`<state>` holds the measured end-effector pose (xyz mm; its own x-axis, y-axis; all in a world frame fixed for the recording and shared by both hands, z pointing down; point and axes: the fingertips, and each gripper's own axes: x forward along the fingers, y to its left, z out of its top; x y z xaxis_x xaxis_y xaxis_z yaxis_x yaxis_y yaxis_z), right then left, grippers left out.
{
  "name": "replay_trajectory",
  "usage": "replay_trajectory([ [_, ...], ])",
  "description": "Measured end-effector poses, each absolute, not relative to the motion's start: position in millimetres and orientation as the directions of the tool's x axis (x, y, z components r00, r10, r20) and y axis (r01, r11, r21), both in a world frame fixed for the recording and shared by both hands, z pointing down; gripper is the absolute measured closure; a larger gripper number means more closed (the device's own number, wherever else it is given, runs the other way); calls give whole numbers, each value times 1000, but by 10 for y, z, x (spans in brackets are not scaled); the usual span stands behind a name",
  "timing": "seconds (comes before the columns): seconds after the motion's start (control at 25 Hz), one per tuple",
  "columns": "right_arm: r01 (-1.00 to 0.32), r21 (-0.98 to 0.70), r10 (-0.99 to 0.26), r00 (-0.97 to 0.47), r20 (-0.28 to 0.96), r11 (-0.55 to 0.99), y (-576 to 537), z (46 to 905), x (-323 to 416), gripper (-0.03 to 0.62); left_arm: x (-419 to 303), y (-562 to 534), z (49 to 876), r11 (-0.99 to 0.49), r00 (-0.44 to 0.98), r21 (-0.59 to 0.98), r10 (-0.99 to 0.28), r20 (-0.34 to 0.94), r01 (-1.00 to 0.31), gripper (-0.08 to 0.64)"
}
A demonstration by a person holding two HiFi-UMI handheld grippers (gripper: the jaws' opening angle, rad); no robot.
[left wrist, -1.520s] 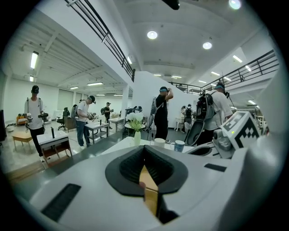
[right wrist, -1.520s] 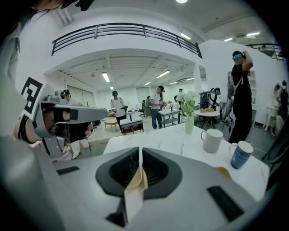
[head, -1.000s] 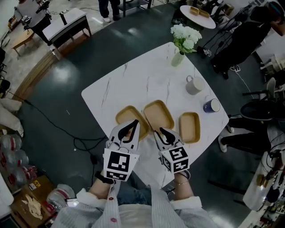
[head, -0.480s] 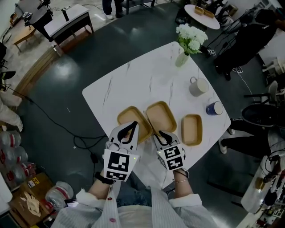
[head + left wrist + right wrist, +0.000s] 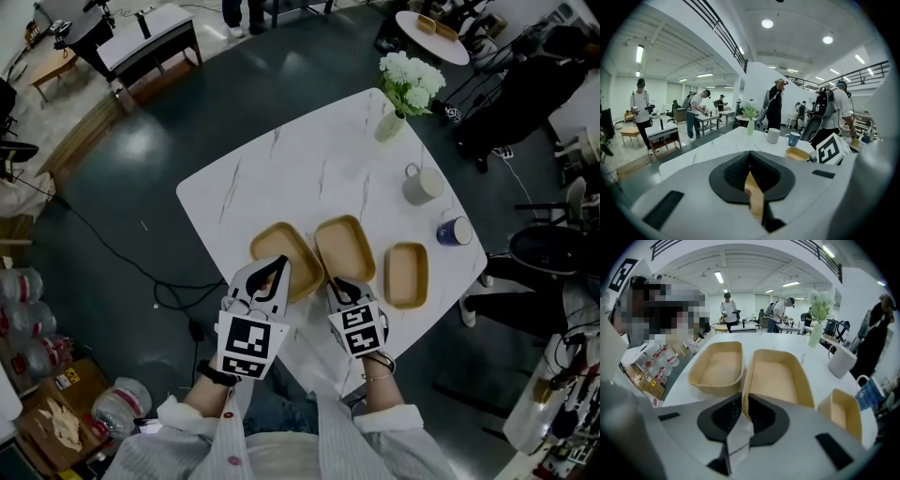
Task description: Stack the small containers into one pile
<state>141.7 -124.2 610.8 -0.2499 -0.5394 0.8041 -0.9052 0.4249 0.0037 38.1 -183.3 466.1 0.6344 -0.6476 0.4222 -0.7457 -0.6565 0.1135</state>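
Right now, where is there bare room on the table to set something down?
The widest bare table lies beyond the left container and middle container, out to the vase and far-left edge. A narrower patch sits between middle container and white mug. Crowded: the near edge, with the right container alongside and left tongs and right tongs clamped on rims.

This is looking like a big open lab or workshop hall. Far ahead of the left gripper (image 5: 750, 157), people (image 5: 641, 108) are standing and working at desks (image 5: 663, 133) under strip lights (image 5: 640, 54), and a railed upper gallery (image 5: 719, 28) is running overhead. Left of that gripper, a cable (image 5: 98, 246) is trailing across the dark polished floor (image 5: 141, 159) near bottled water (image 5: 21, 319) and a cardboard box (image 5: 52, 422). Right of the right gripper (image 5: 339, 279), office chairs (image 5: 553, 248) are standing.
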Motion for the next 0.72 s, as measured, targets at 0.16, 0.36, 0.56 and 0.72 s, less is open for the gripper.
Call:
replay_trajectory([
  [0.16,-906,14,-542,-241,805,423,-1262,6116,1434,554,351,-1843,4672,-648,629,119,-653,421,-753,543],
  [0.36,-912,28,-556,-224,800,408,-1281,6083,1462,561,311,-1851,4672,-640,624,122,-660,419,-759,543],
  [0.56,-923,37,-593,-215,776,383,-1334,5950,1492,566,289,-1853,4641,-638,624,122,-666,410,-761,543],
  [0.72,-927,43,-617,-213,758,373,-1362,5828,1477,568,254,-1853,4593,-635,623,123,-672,399,-763,543],
])
